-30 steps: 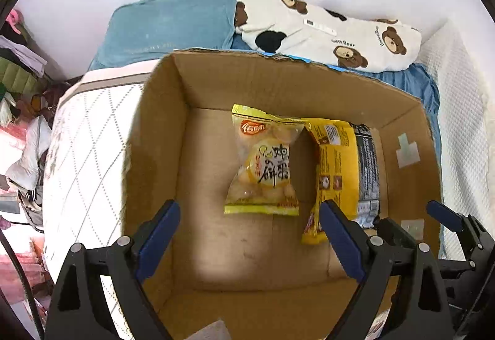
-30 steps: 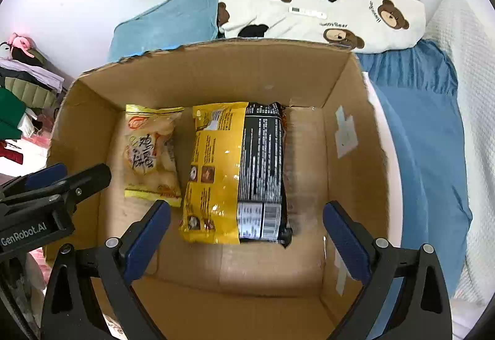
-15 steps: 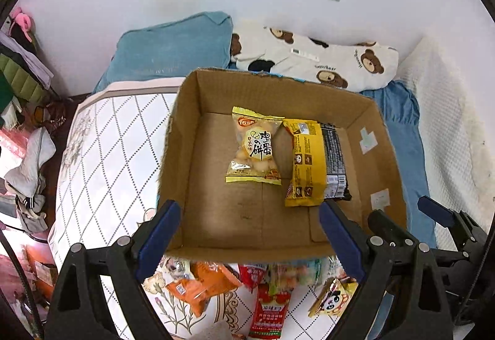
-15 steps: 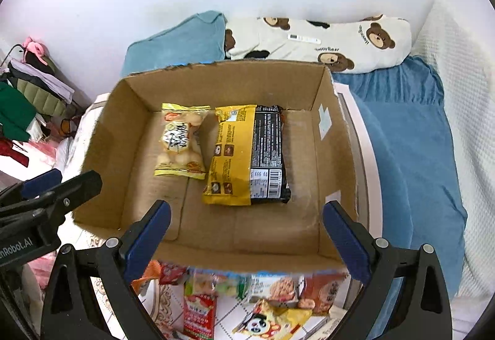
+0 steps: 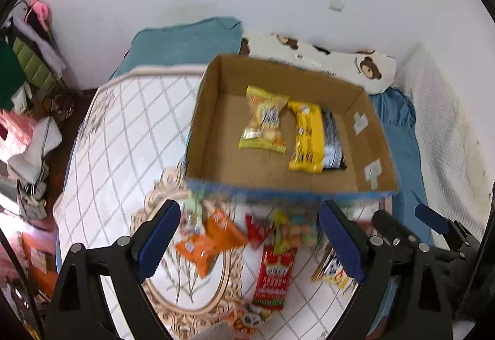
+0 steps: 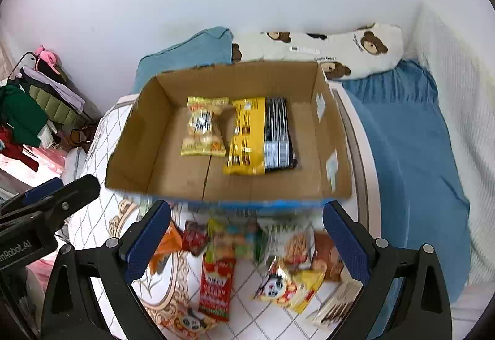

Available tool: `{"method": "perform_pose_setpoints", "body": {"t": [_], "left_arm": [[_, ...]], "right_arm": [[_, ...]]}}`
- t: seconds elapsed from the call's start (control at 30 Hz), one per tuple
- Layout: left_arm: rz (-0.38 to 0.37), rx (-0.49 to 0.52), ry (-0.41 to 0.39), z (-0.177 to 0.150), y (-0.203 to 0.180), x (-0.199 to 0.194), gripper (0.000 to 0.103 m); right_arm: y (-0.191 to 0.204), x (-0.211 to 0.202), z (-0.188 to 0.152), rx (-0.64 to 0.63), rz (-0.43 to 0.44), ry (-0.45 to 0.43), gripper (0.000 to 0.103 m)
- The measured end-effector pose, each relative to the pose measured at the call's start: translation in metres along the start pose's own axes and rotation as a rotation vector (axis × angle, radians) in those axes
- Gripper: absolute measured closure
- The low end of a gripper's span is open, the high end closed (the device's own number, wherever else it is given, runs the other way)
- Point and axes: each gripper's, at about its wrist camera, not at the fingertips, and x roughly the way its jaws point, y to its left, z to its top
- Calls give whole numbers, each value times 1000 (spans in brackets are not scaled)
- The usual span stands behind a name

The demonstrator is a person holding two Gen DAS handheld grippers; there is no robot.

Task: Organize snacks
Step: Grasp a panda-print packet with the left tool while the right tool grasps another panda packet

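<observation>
Both the left gripper (image 5: 249,242) and right gripper (image 6: 247,239) gape empty; the light, crinkly red snack packet (image 6: 215,287) between the right jaws looks best pinched across its flat middle.

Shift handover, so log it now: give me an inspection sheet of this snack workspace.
Surface: quilted bed cover, diamond pattern.
Job's things: cardboard box holds two packets, a yellow snack bag and a yellow-black packet; loose snack pile lies before the box.
Clutter: clothes heap at left.
Grippers: left gripper and right gripper both open, empty, above the pile.
Cables: nothing seen.
Surroundings: white wall, bear-print pillow, blue sheet.
</observation>
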Motion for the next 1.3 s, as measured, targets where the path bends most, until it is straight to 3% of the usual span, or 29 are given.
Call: {"method": "perform_pose_setpoints", "body": {"t": [0.17, 0.33, 0.47, 0.57, 0.67, 0.8, 0.83, 0.9, 1.1, 1.3], "left_arm": [[51, 6, 81, -53, 13, 20, 11], [80, 91, 249, -124, 11, 63, 11], [105, 266, 399, -176, -12, 104, 11], [131, 366, 469, -199, -26, 132, 12], [132, 385, 497, -209, -31, 150, 42], [118, 263, 482, -199, -18, 155, 52], [108, 225, 482, -196, -13, 155, 52], [104, 140, 473, -190, -1, 154, 52], [78, 4, 471, -189, 20, 154, 52], [72, -20, 463, -195, 25, 157, 52]], "right_arm": [[-21, 19, -43, 45, 4, 70, 2], [-34, 49, -81, -26, -26, 165, 2], [-33, 74, -104, -156, -64, 233, 2], [-31, 95, -118, -264, -97, 277, 2], [-26, 115, -128, -378, -144, 310, 2], [-19, 139, -140, -521, -194, 340, 3], [-20, 143, -142, -530, -197, 350, 9], [-25, 153, -143, -496, -165, 398, 28], [-46, 150, -138, -236, -62, 489, 35], [-65, 144, -163, 25, 78, 621, 37]]}}
